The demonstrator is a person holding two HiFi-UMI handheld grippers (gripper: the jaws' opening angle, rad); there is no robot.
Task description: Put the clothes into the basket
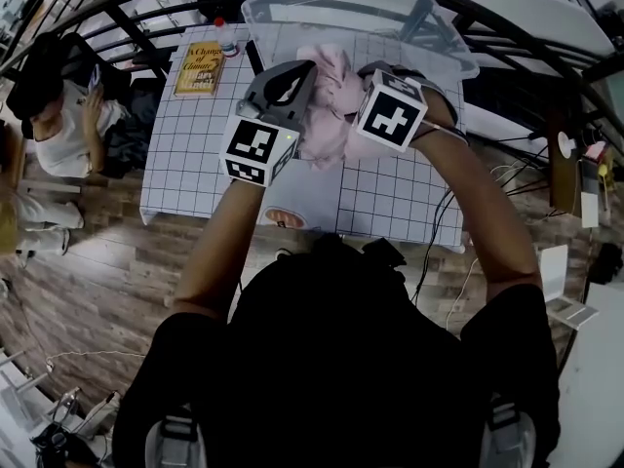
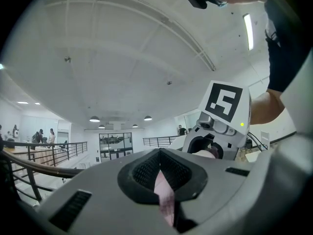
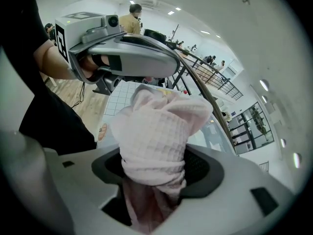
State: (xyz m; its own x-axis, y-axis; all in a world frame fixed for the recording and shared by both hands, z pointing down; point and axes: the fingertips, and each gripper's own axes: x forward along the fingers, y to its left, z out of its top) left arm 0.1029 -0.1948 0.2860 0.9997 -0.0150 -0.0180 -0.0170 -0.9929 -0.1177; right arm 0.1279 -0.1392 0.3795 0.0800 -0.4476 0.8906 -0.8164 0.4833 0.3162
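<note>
While left tool and right tool both clamp a pink waffle-knit garment, it is not yet in the clear plastic basket.

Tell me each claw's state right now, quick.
Left claw: closed on a thin fold of the pink waffle-knit cloth.
Right claw: closed on a thick bunch of the same cloth.

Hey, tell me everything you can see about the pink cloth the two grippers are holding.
The pink cloth is a soft, pale, waffle-textured fabric, bunched and crumpled. The right gripper is clamped on a thick twisted wad of it, while the left gripper pinches only a thin fold. It is stretched between them above the grid-patterned table, at the near edge of the clear basket, and does not look dropped inside. Nothing else visibly touches it.
</note>
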